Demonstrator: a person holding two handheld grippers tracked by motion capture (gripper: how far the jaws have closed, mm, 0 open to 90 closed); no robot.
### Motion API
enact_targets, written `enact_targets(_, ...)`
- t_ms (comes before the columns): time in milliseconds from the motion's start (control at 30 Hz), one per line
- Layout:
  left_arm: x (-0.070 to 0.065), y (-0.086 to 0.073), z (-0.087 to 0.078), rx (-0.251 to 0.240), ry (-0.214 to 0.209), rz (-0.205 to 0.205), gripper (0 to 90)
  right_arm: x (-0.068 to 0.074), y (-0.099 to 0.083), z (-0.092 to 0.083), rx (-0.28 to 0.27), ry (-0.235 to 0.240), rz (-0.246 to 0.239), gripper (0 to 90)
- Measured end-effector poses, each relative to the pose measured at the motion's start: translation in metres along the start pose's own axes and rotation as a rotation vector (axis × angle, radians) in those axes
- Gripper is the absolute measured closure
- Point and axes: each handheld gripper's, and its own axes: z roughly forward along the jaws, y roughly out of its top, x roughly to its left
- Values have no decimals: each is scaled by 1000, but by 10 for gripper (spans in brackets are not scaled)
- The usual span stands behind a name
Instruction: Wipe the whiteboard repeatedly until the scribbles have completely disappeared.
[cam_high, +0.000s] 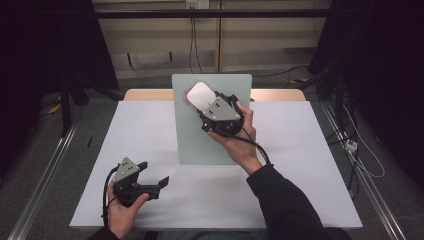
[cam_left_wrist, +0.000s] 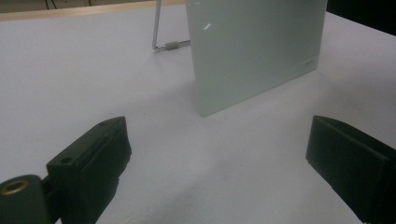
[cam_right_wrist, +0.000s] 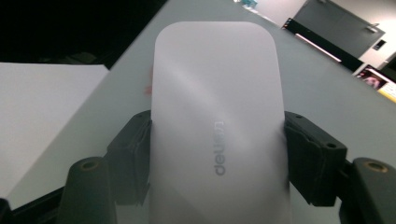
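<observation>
White eraser (cam_right_wrist: 217, 126), clamped in the right gripper (cam_high: 209, 109), meets the glass board (cam_high: 215, 135); hard pressure could topple it, stand apparently light. Left gripper (cam_high: 150, 176) gapes empty.

Dim room, dark surround, soft overhead light on the white table (cam_high: 150, 145), gripper views blurred

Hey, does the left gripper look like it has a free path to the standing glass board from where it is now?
Probably yes. The left gripper rests on the table with jaws open, and the left gripper view shows bare tabletop between it and the board. The right gripper holds the white eraser against the board's upper part, so the lower edge looks freest.
</observation>
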Motion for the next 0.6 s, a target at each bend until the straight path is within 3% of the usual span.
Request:
enact_targets(167, 0, 0, 0, 0, 0, 0, 61, 23, -6, 5, 18, 54, -28, 314)
enact_targets(333, 0, 0, 0, 3, -1, 3, 61, 35, -9, 8, 28, 90, -36, 314)
enact_targets(600, 0, 0, 0, 1, -1, 3, 61, 29, -8, 6, 31, 86, -48, 314)
